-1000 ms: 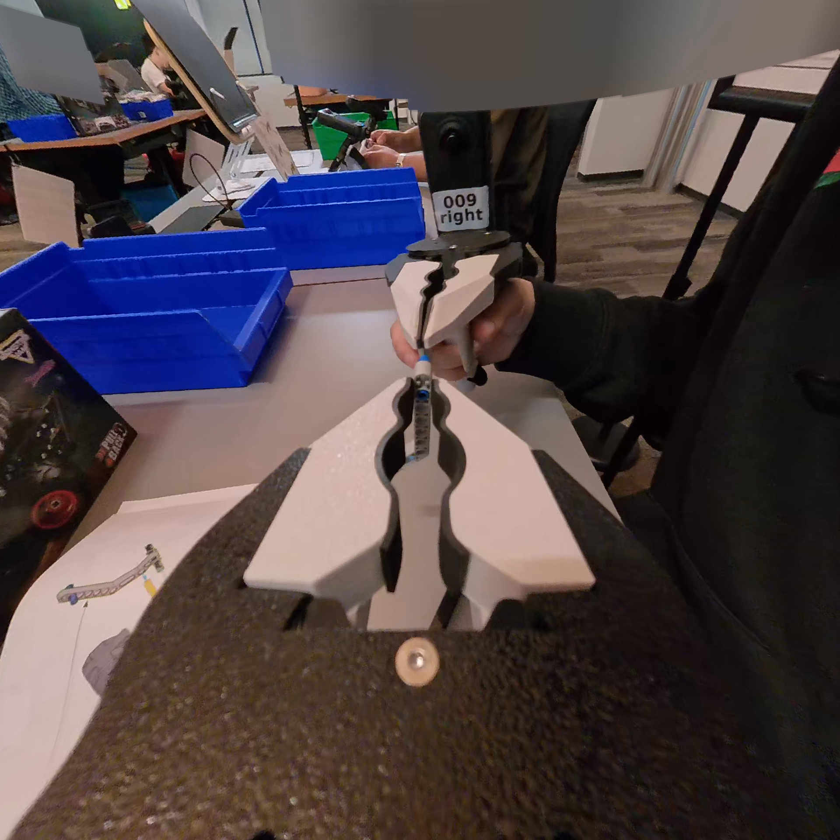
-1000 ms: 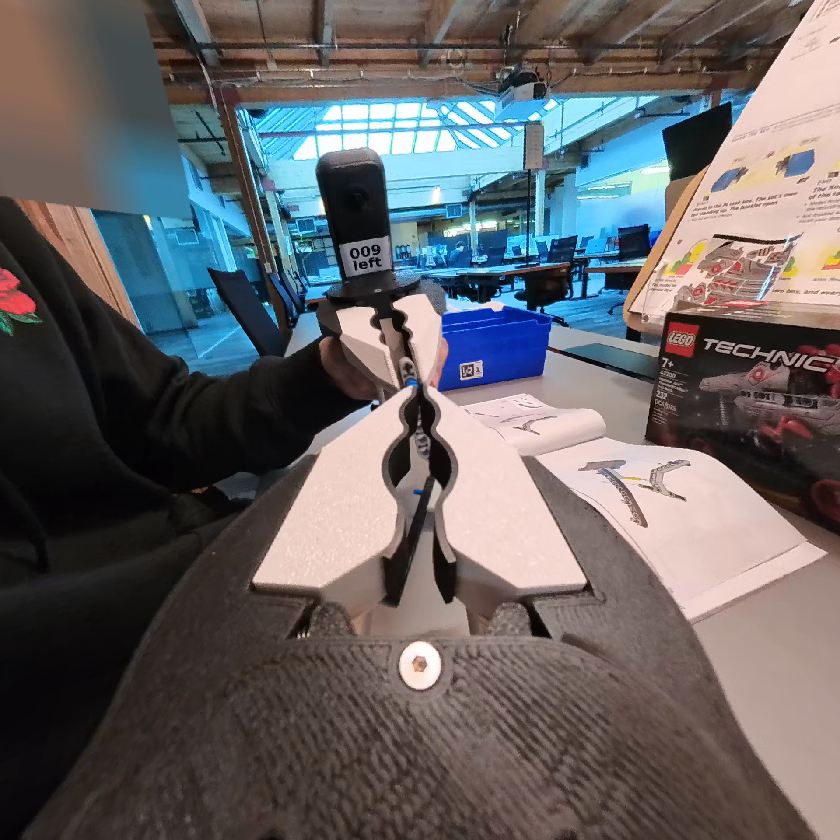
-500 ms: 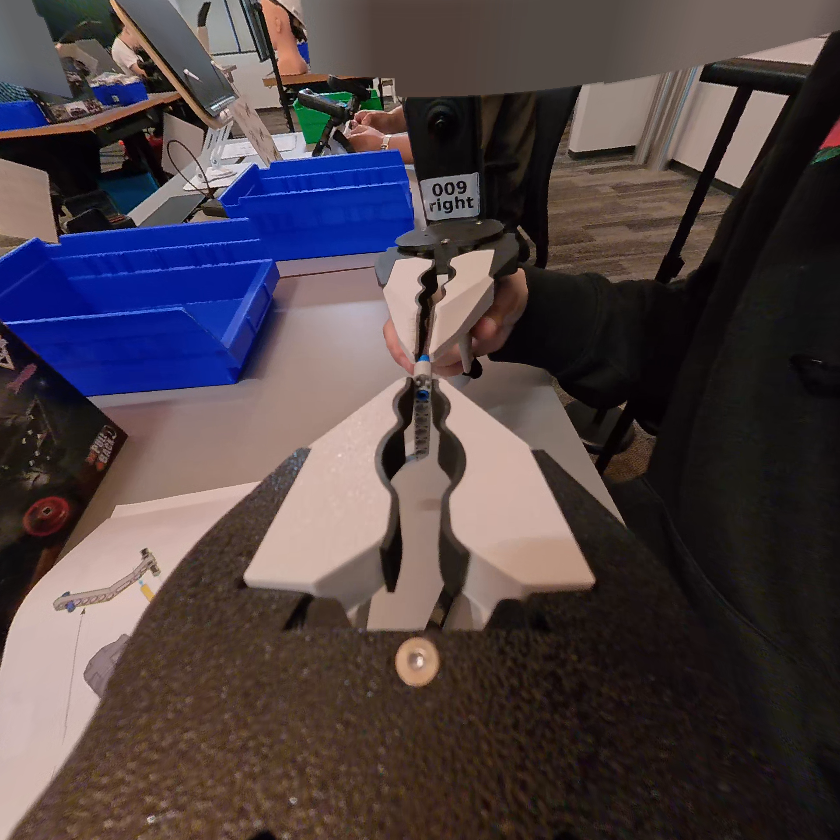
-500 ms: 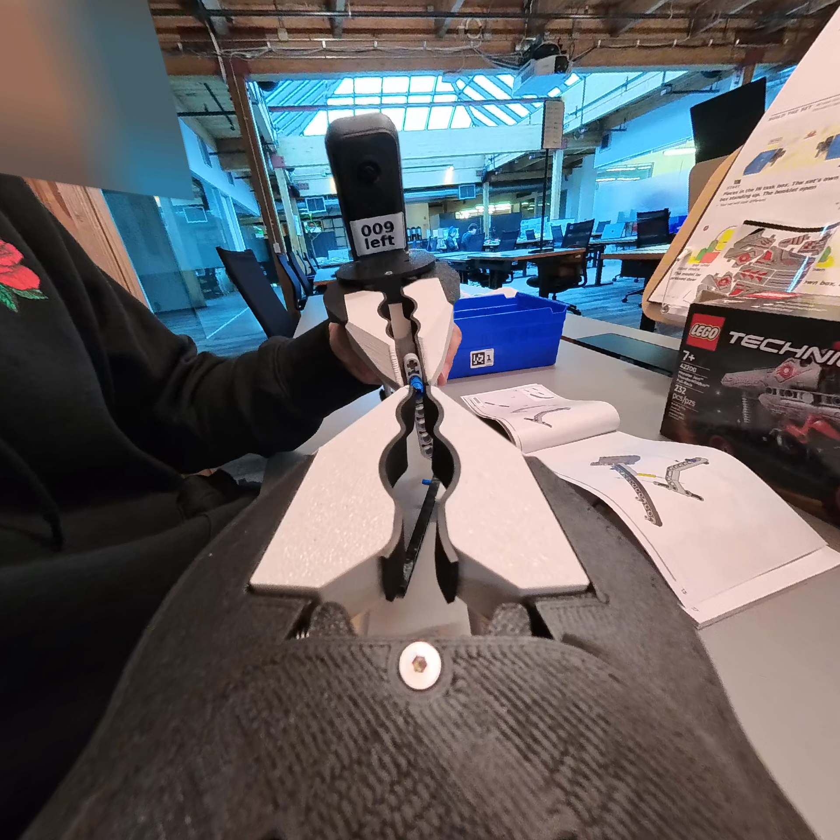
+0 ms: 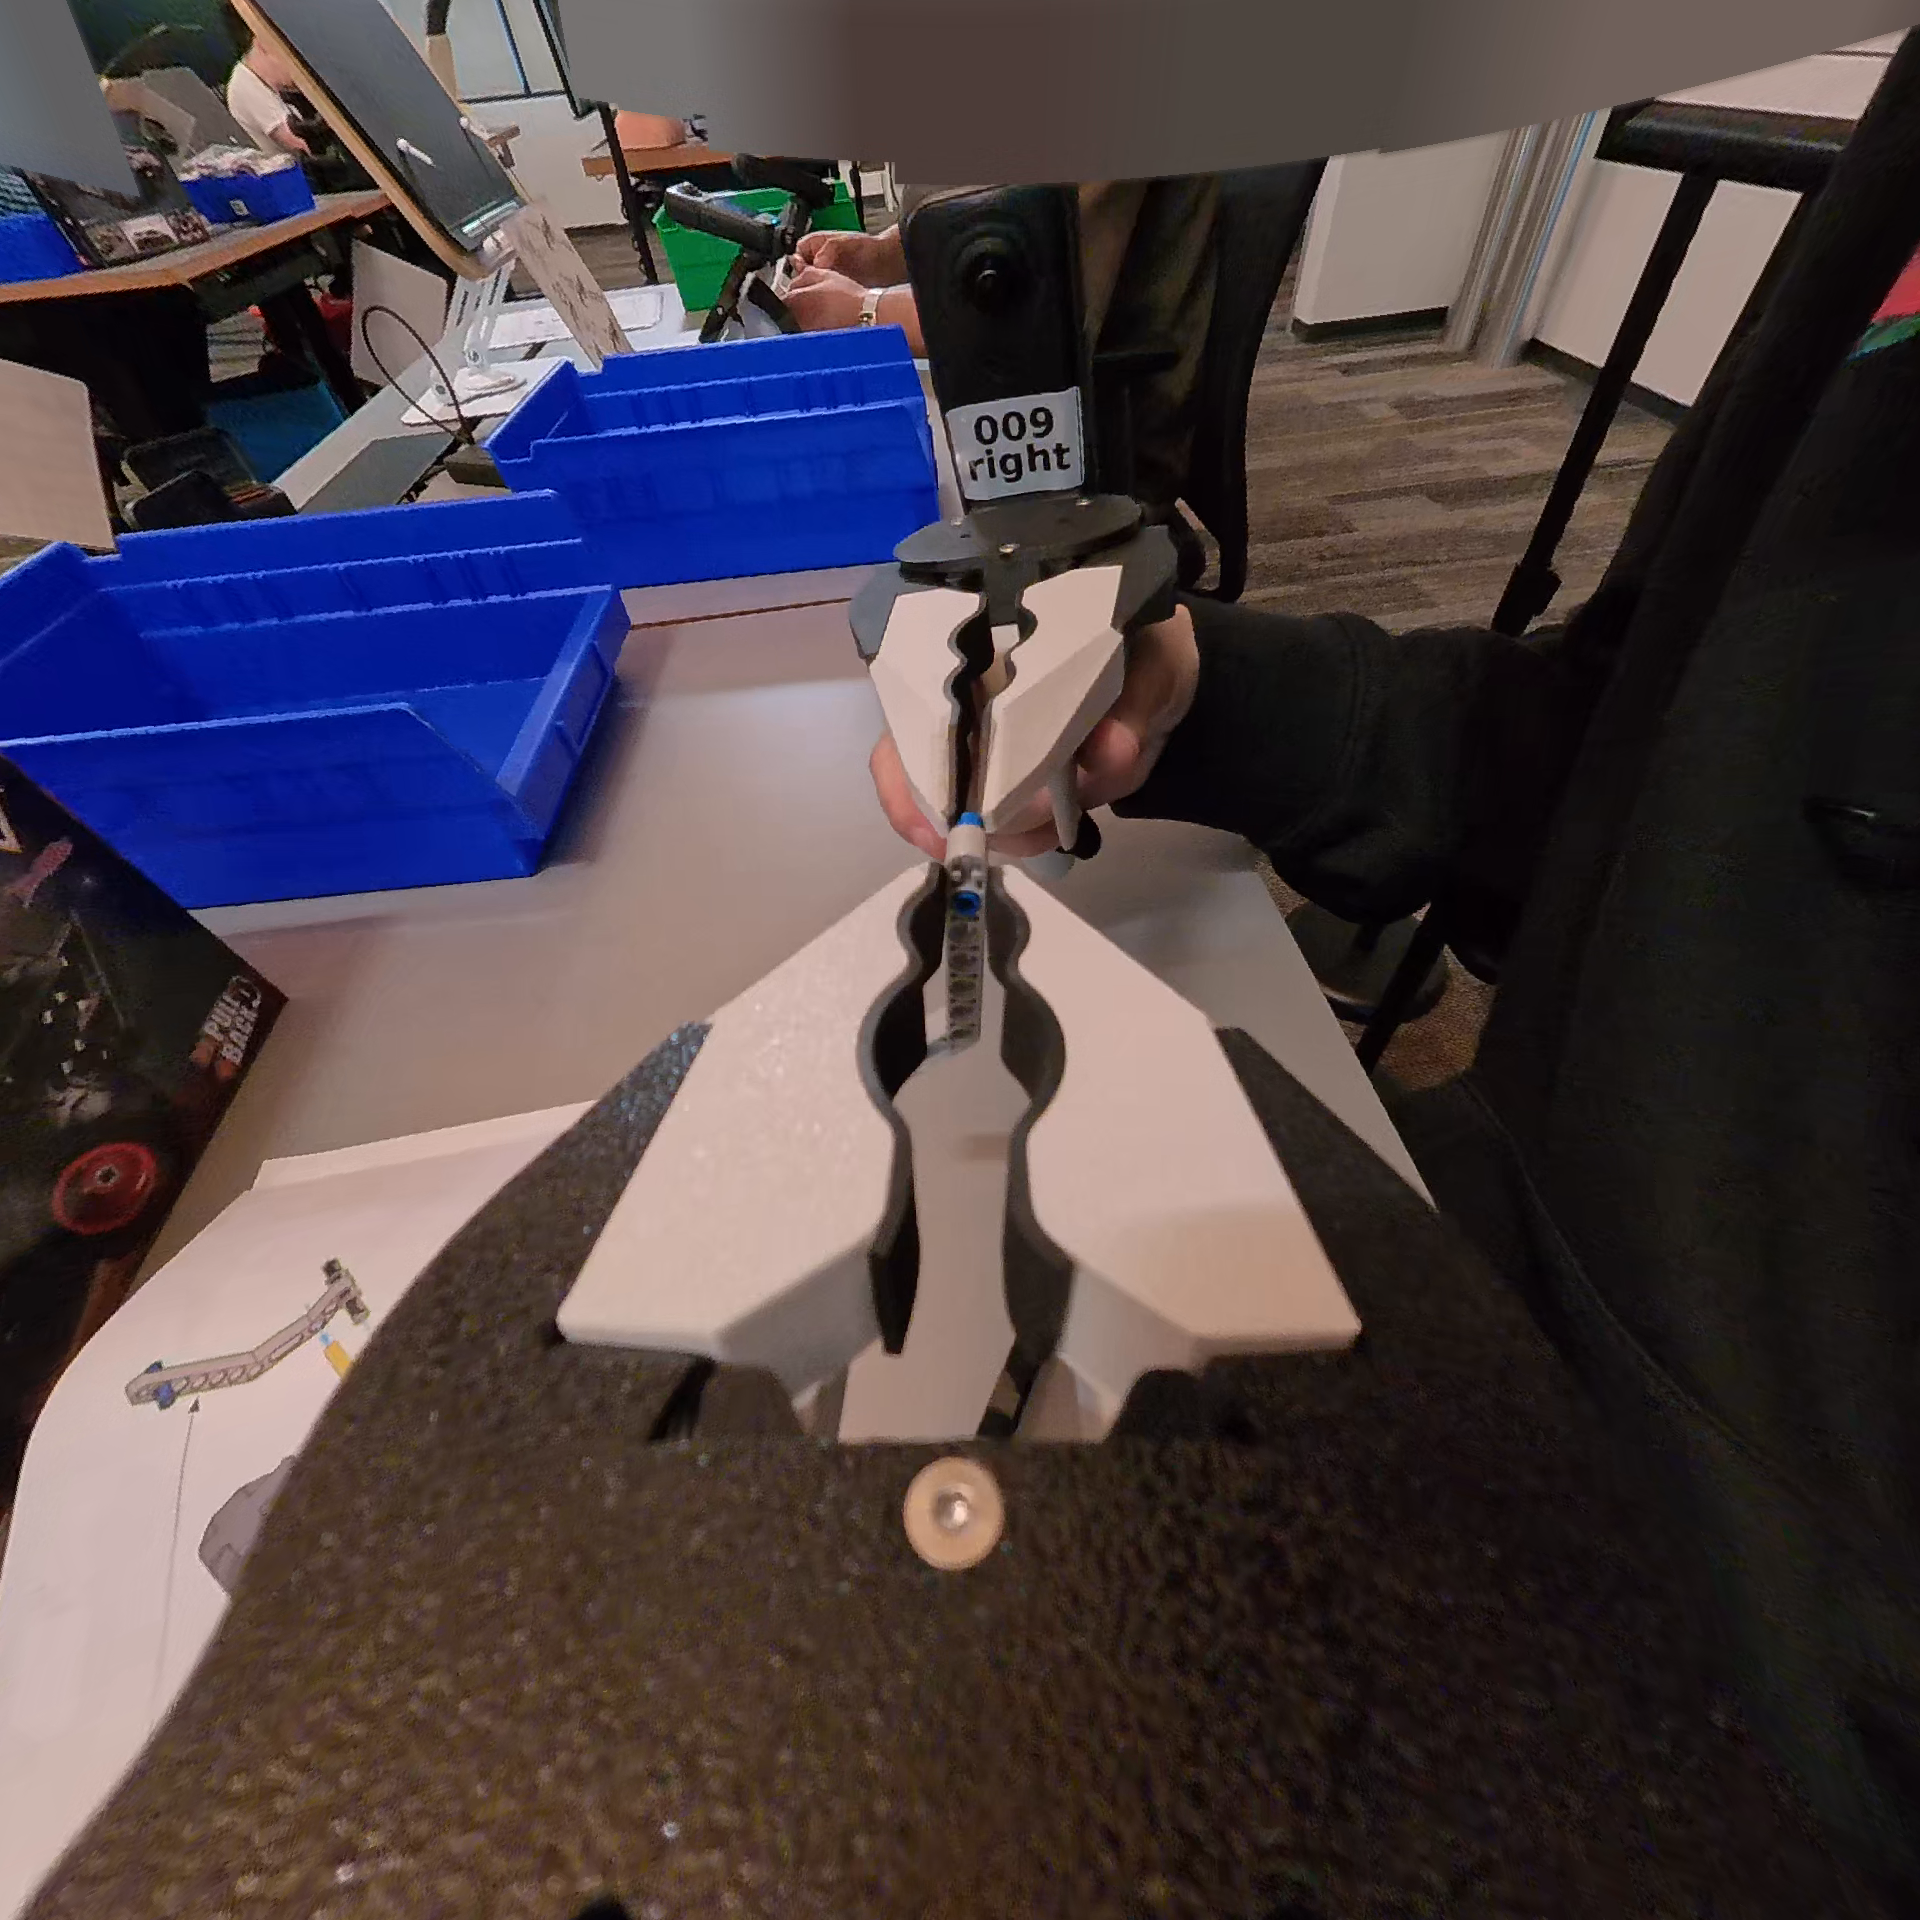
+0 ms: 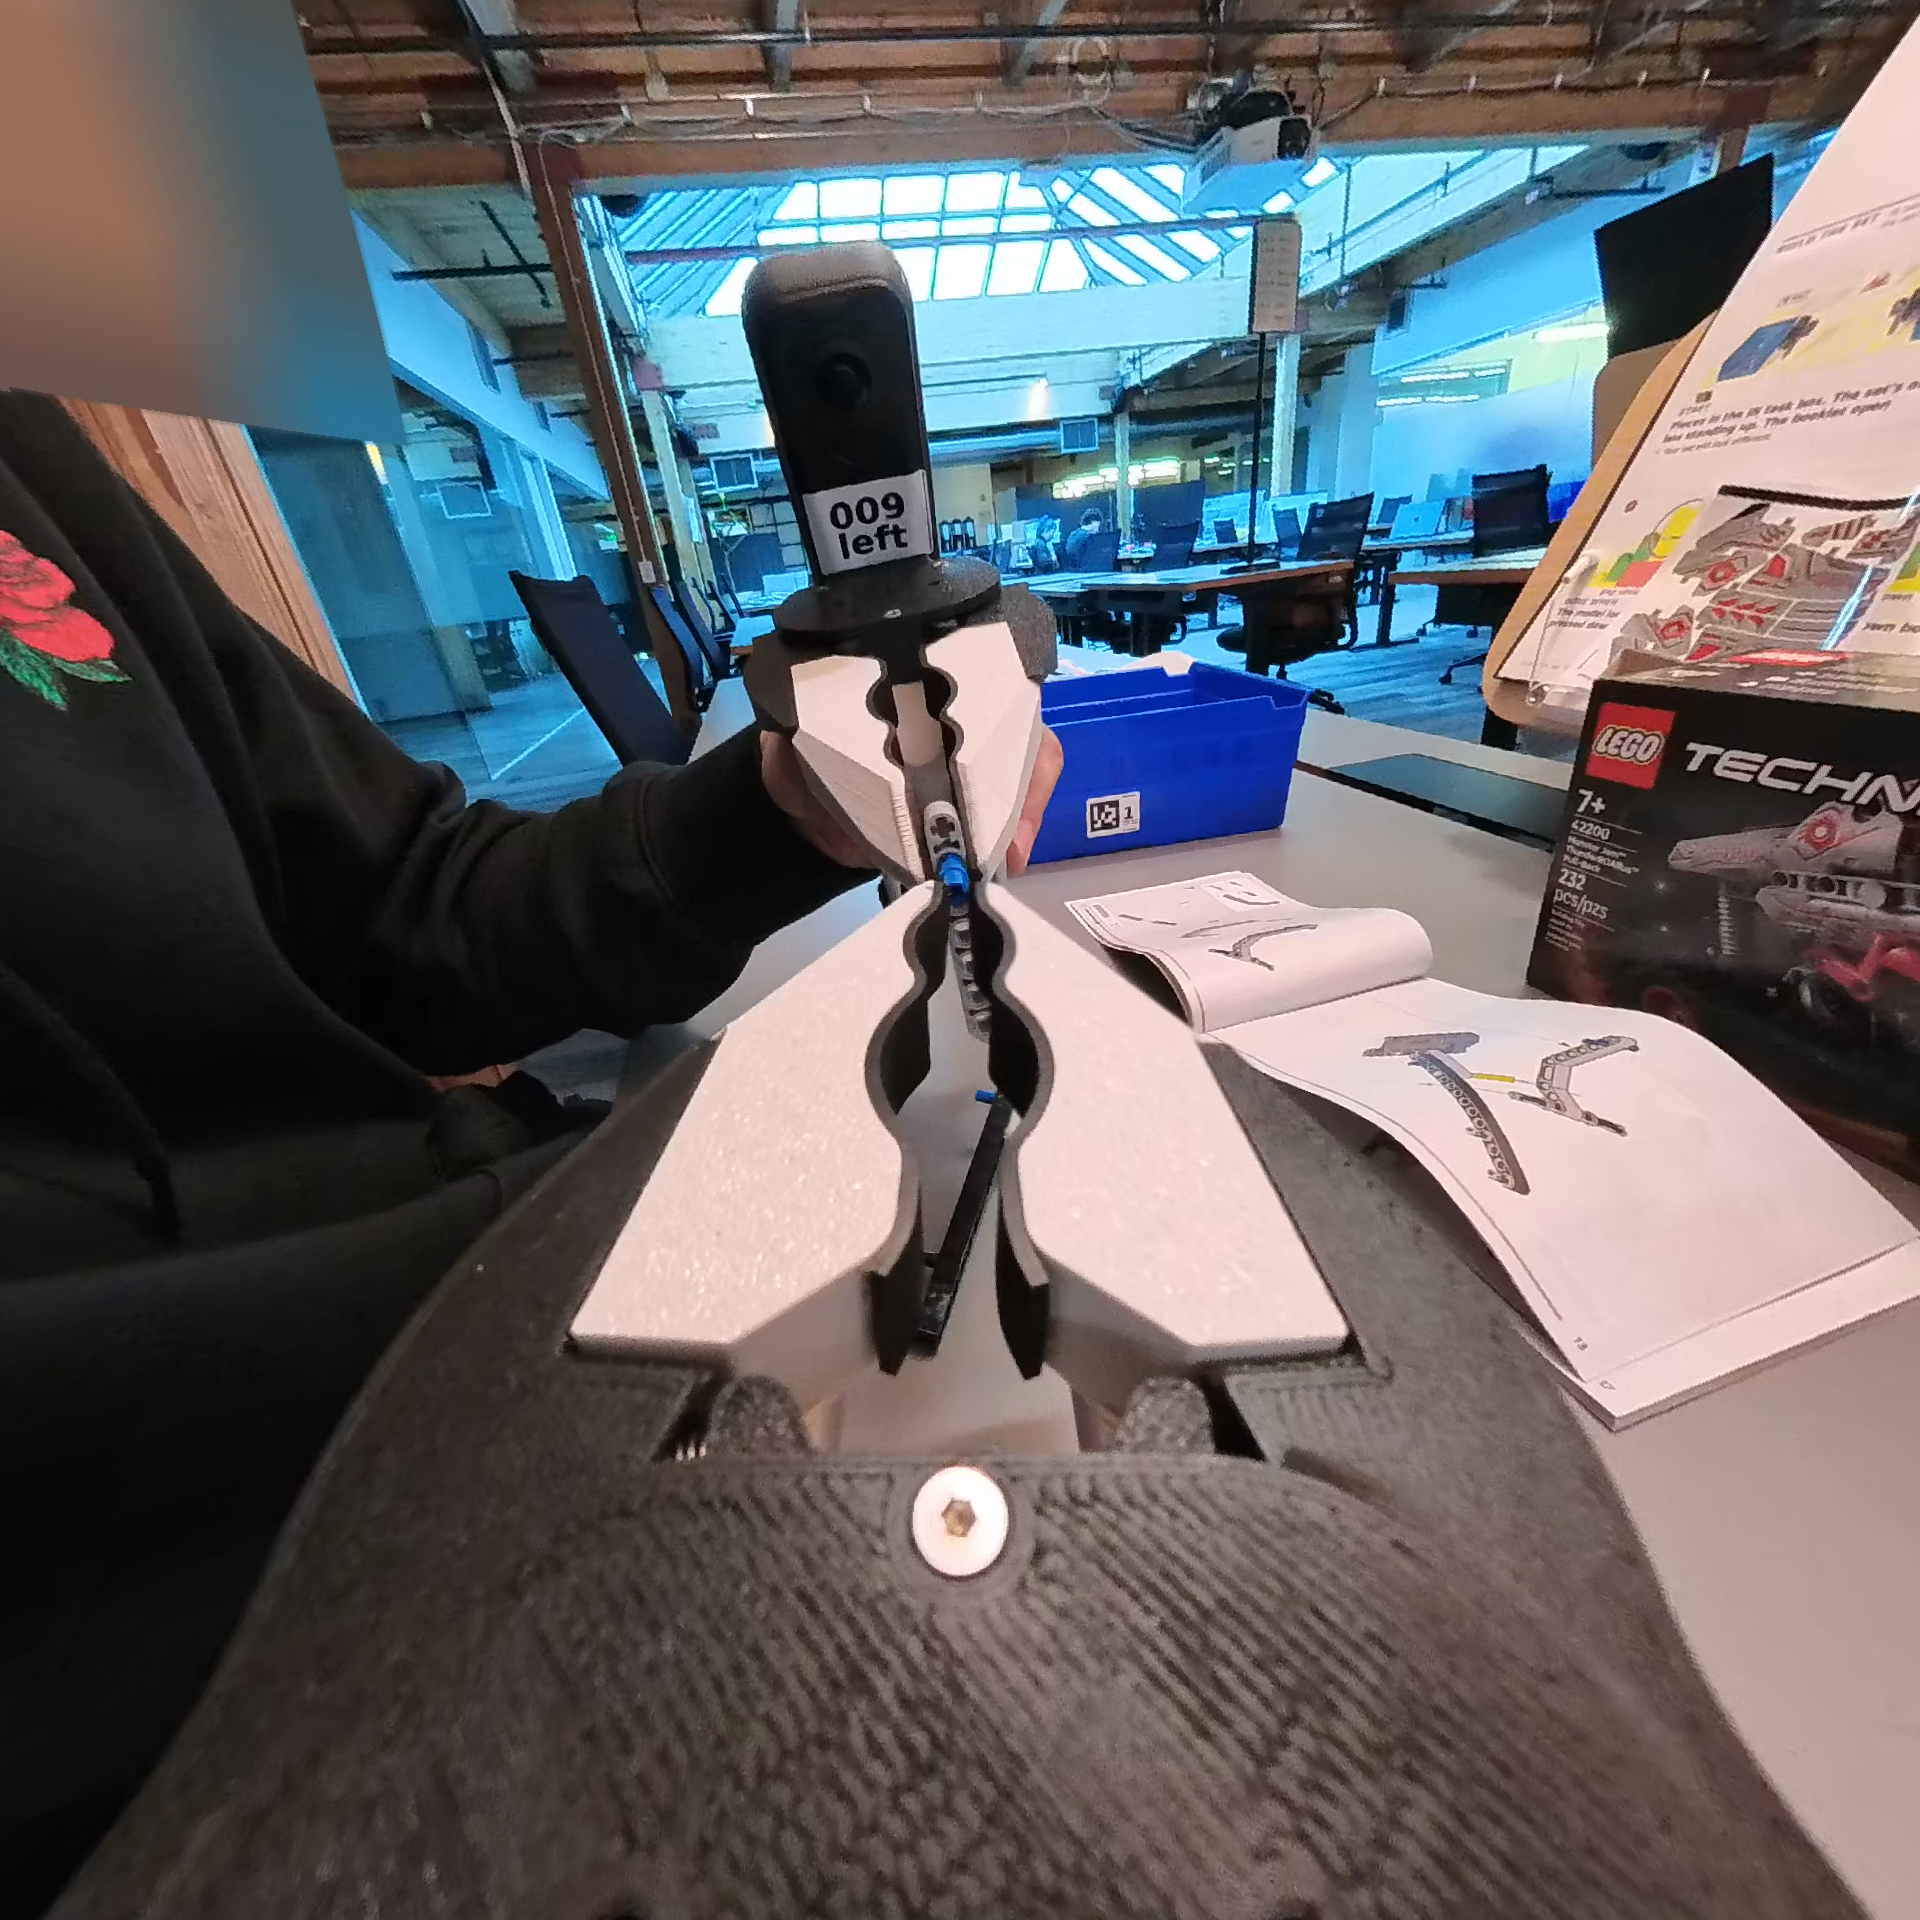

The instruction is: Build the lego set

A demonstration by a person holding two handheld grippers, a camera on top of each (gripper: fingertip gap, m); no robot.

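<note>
My left gripper (image 5: 961,883) is shut on a light grey holed beam (image 5: 964,971) that stands upright between its fingers. My right gripper (image 6: 951,896) is shut on a dark thin beam (image 6: 961,1231) that runs up between its fingers. The two grippers meet tip to tip above the table. A blue pin (image 5: 966,902) sits where the two beams meet; it also shows in the right wrist view (image 6: 951,871). The right gripper (image 5: 971,816) faces me in the left wrist view. The left gripper (image 6: 940,842) faces me in the right wrist view. A hand holds each one.
Two blue bins (image 5: 312,707) stand on the grey table (image 5: 675,883) behind the grippers, and a third one (image 6: 1164,758) at the other side. The open instruction booklet (image 6: 1507,1122) and the set's box (image 6: 1745,883) lie beside me. A board with sheets (image 6: 1766,468) leans behind the box. The tips of both grippers are at nearly the same place.
Both grippers stay shut and tip to tip. The pair has drifted slightly, so the background has shifted a little in both views.
</note>
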